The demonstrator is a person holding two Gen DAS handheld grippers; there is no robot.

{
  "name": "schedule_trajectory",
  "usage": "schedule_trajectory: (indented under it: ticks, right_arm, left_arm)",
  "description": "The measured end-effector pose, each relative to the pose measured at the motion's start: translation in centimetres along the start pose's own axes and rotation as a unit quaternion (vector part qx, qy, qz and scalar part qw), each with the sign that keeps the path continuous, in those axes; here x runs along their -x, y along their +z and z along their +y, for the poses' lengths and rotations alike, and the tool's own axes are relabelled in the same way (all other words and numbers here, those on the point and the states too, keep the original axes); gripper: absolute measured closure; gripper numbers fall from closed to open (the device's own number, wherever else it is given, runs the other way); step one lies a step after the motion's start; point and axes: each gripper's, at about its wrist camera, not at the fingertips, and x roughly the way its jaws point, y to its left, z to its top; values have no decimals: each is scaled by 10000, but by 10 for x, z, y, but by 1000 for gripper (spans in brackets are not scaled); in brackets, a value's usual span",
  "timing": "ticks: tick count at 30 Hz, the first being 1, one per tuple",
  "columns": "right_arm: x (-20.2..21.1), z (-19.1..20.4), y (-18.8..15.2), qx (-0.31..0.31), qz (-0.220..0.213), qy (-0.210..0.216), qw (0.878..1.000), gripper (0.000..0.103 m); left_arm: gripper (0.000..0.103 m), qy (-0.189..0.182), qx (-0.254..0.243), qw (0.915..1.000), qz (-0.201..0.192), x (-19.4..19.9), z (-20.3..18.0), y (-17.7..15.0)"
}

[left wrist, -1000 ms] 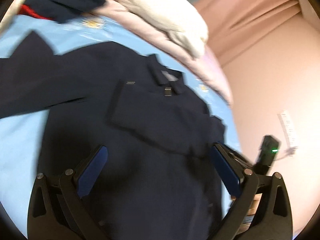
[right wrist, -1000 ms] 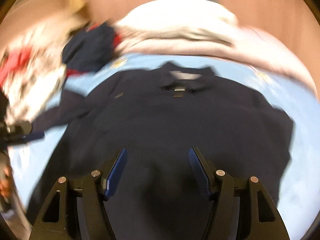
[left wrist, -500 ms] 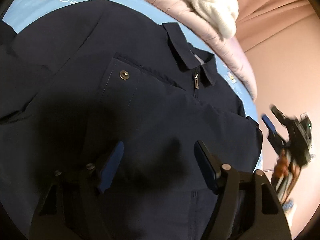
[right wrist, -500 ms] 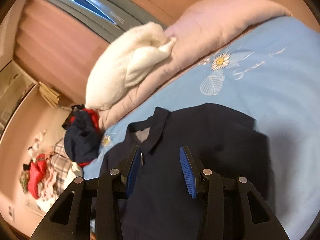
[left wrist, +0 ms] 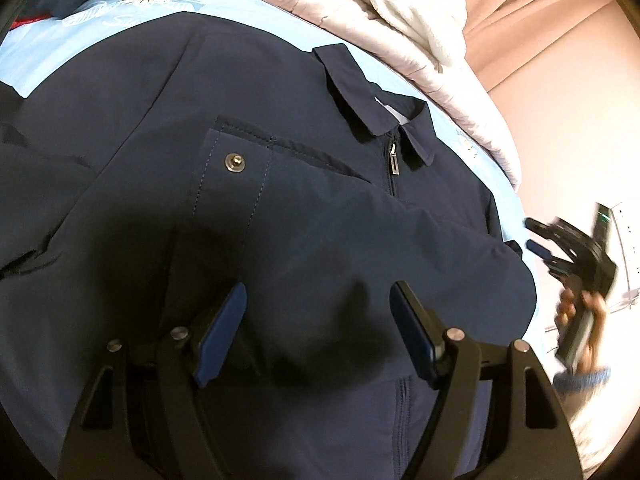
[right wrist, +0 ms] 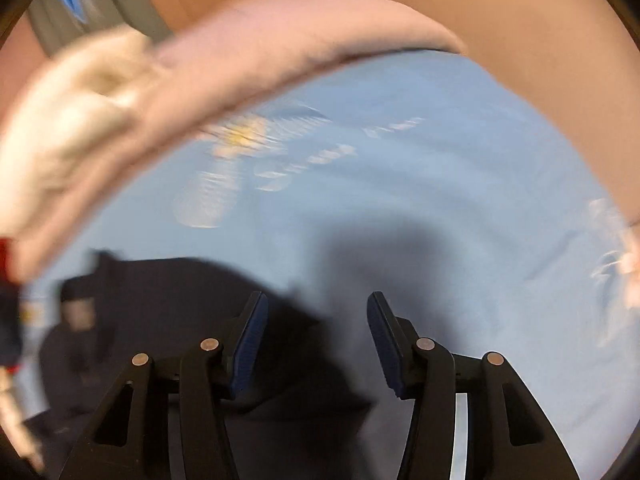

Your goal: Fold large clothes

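A navy zip jacket [left wrist: 280,208] lies front up on a light blue bed sheet [left wrist: 120,28], collar toward the pillows, one sleeve folded across its chest. My left gripper [left wrist: 316,316] is open, low over the folded sleeve. My right gripper [right wrist: 316,320] is open and empty, over the jacket's right edge [right wrist: 180,300] and the bare sheet [right wrist: 440,184]; its view is blurred. The right gripper also shows in the left wrist view [left wrist: 568,252], held in a hand beyond the jacket's right side.
A pink quilt [left wrist: 360,28] and a white fluffy blanket [left wrist: 420,4] lie along the head of the bed. A pink wall [left wrist: 560,100] with a power strip [left wrist: 628,240] stands at the right. Red and dark clothing [right wrist: 8,280] sits at the left edge.
My left gripper has come a little closer to the jacket and stays open. My right gripper has swung right, off the jacket toward the bare sheet.
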Motion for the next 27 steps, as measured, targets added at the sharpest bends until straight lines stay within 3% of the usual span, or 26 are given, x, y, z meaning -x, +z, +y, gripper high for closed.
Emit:
schedule_trajectory:
  ticks: [2, 4, 6, 9, 12, 15, 17, 18, 22, 24, 27]
  right_arm:
    - [23, 14, -22, 508, -234, 501, 9972, 51]
    - [44, 28, -56, 1097, -380, 1133, 9868, 51]
    - [52, 33, -76, 1384, -400, 1452, 9789, 51]
    - [41, 40, -111, 1913, -420, 1183, 9735, 51]
    - [-3, 45, -117, 2285, -142, 386, 9727, 51]
    - [-14, 49, -113, 2393, -211, 223, 9705, 42]
    - [-4, 51, -111, 2274, -60, 85, 9737, 42]
    - [5, 53, -112, 2190, -20, 224, 9755, 42]
    - [56, 54, -133, 2082, -200, 980, 9730, 41]
    - [78, 51, -146, 2138, -330, 1186, 9691, 37]
    - [102, 46, -167, 2137, -361, 1501, 9646, 37]
  left_arm:
    - [28, 26, -27, 10000, -1, -1, -1, 0]
    - [28, 72, -81, 9999, -15, -2, -3, -1]
    - [28, 131, -119, 9998, -17, -3, -5, -1]
    - [28, 206, -175, 9996, 31, -5, -7, 0]
    - [27, 236, -152, 9994, 181, -6, -8, 5]
    - [26, 307, 86, 9992, 249, 11, -6, 7]
    - [14, 325, 154, 9993, -25, 44, 0, 0]
    - [6, 310, 178, 9992, -196, 62, 6, -5]
    - [4, 138, 794, 9939, -751, 136, 65, -30]
    - [4, 181, 1391, 9848, -1029, 172, 113, -45]
    - [4, 310, 2251, 9628, -1462, 219, 190, -74]
